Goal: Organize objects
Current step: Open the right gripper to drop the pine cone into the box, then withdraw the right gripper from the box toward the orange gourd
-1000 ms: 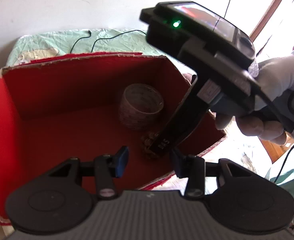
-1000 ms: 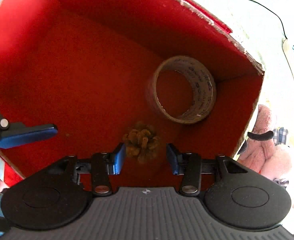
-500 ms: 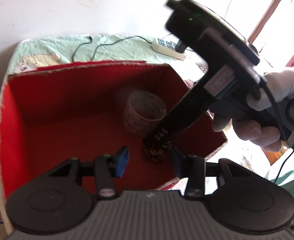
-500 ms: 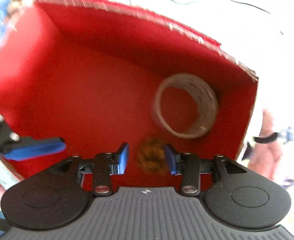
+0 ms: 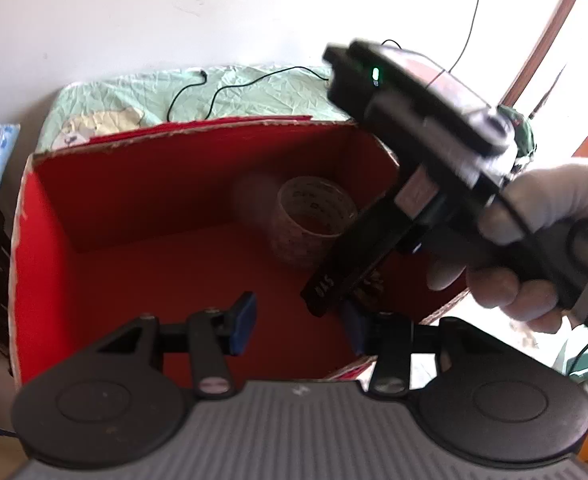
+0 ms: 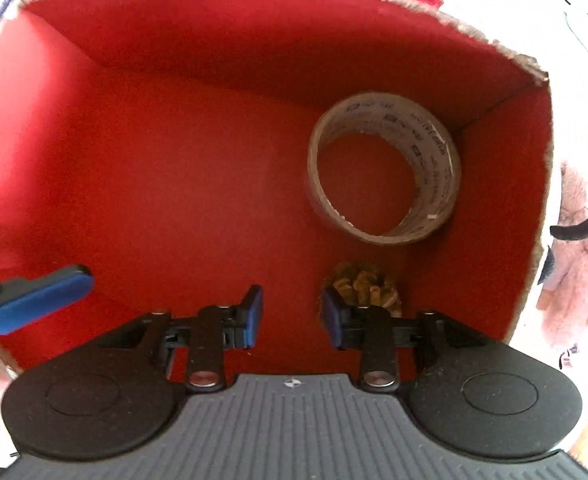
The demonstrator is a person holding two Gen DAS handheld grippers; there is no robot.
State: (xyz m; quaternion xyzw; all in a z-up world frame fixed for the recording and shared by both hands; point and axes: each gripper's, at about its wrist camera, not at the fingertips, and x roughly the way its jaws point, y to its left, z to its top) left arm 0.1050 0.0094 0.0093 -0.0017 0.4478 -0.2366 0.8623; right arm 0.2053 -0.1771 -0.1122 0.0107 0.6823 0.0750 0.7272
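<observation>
in the lower right of the red box, a pine cone lies loose beside the tape roll, apparently dropped for storage, while right tongs and left tongs hover spread and empty.

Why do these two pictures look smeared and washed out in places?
Left wrist view: the right tool and gloved hand are motion-blurred, and the window glares white. Right wrist view: sharper on the tape roll, overexposed beyond the red box, edges bent by the fisheye.
</observation>
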